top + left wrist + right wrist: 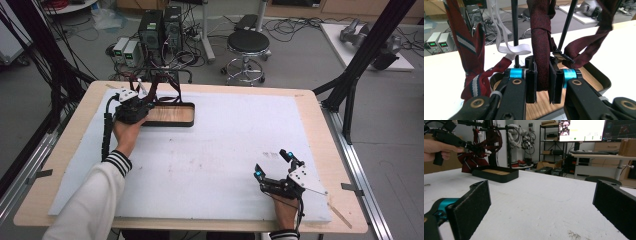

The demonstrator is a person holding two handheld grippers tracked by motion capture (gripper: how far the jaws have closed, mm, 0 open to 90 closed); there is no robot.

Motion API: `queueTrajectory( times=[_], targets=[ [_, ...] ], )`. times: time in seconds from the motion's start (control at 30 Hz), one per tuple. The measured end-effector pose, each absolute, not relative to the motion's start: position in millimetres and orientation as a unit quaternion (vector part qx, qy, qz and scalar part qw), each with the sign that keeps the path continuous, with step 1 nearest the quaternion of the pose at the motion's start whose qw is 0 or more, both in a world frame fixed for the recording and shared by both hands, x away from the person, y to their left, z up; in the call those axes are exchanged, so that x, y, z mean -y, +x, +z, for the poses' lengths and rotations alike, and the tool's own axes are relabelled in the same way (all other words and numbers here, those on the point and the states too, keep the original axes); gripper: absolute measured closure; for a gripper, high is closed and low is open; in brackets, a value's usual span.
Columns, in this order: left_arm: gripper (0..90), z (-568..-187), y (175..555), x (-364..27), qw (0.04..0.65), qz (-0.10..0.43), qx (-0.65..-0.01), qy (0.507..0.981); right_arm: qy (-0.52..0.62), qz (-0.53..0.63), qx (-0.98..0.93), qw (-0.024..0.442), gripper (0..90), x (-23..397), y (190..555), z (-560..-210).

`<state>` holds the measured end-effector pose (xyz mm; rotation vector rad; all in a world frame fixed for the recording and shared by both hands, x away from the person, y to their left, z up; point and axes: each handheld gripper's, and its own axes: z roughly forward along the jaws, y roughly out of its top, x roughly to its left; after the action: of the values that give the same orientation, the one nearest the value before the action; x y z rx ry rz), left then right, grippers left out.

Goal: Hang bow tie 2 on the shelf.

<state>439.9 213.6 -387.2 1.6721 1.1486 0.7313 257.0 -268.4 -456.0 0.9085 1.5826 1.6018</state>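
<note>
left gripper [542, 83]: far left, jaws clamped on dark red tie [541, 47] over tray [186, 121] | right gripper [275, 165]: near right, jaws wide apart above white mat [220, 150]

Light is even and soft across the white mat [215, 150] in the high view, with no hard shadows; only a faint dark patch lies beside the tray [170, 115]. The picture is a little soft and grainy, and straight desk [320, 150] edges bow slightly toward the corners. In the left gripper view the dark red tie [541, 50] just behind the jaws is sharp, while the floor behind it blurs. In the right gripper view the monitor [582, 130] far behind the tray glares bright white, and the near jaws are blurred.
</note>
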Motion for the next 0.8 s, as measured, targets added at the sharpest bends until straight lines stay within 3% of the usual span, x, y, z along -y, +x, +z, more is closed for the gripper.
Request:
queueTrajectory(
  times=[0.2,0.27,0.33,0.43,0.57,0.8],
  targets=[
    [77.3,-386,439,-216,0.474,0.3,-0.462,0.687,0.351,0.618,-0.612,0.348,0.6,268,257,-456],
    [59.9,-386,438,-216,0.473,0.305,-0.456,0.689,0.351,0.617,-0.611,0.349,0.6,268,257,-456],
    [34.7,-385,438,-216,0.469,0.327,-0.446,0.689,0.352,0.617,-0.611,0.349,0.6,268,257,-456],
    [21.8,-382,435,-219,0.483,0.34,-0.422,0.688,0.352,0.617,-0.612,0.348,0.6,268,257,-456],
    [16.6,-380,430,-223,0.506,0.334,-0.402,0.686,0.351,0.617,-0.612,0.348,0.6,268,257,-456],
    [16.6,-377,414,-233,0.524,0.332,-0.374,0.689,0.351,0.617,-0.611,0.349,0.6,268,257,-456]
  ],
)
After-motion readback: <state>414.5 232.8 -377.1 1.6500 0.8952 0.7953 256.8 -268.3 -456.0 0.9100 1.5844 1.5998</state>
